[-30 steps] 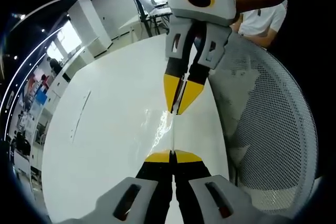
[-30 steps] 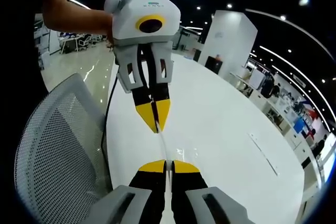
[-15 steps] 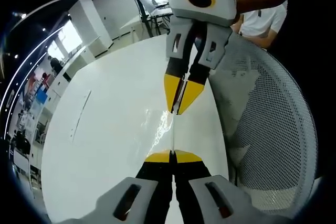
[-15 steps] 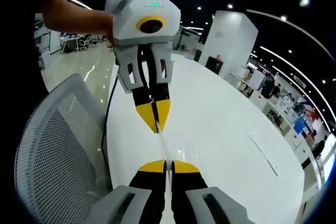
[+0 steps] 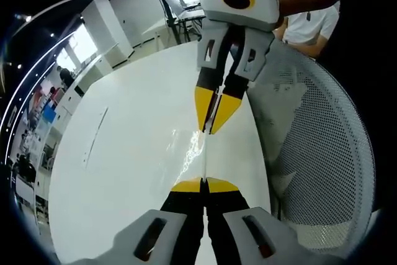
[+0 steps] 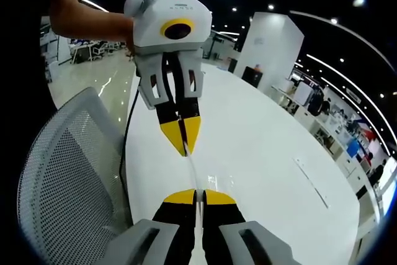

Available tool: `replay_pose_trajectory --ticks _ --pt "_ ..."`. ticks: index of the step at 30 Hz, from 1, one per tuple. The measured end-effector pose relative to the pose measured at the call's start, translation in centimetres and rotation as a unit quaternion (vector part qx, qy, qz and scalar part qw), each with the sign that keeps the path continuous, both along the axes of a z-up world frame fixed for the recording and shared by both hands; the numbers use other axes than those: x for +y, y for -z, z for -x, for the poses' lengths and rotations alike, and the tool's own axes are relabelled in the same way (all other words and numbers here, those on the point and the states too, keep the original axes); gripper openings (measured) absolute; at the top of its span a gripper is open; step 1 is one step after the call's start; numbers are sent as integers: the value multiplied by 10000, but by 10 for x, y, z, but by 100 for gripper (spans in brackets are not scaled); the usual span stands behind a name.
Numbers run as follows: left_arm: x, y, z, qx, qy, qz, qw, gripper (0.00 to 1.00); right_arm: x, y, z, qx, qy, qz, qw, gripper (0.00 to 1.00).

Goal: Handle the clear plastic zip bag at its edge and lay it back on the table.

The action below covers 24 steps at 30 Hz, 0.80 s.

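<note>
My left gripper (image 5: 203, 184) shows yellow fingertips on black jaws with grey housing behind; facing it, my right gripper (image 5: 213, 130) has the same yellow tips, a white body and a yellow ring around a black lens. Between the tips, the zip bag (image 5: 193, 152) is clear, with glinting white highlights. Under both tools the table (image 5: 130, 153) is plain glossy white. Beside the right gripper, the chair (image 5: 322, 153) is pale grey mesh, dotted with fine holes

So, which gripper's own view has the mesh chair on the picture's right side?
The left gripper: its view shows the mesh chair right of its jaws; the right gripper sees it on the left.
</note>
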<state>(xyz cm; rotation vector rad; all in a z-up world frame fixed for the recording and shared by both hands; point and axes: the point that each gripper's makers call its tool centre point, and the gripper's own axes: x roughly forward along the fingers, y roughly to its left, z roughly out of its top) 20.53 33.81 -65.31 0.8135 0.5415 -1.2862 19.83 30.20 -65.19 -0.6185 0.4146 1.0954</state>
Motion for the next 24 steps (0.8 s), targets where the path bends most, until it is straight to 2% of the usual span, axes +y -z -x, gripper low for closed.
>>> replay_pose_trajectory --ticks 24 --pt "3 -1 -2 -14 -47 14 10000 0 -5 0 -1 -12 65 -4 10000 0"
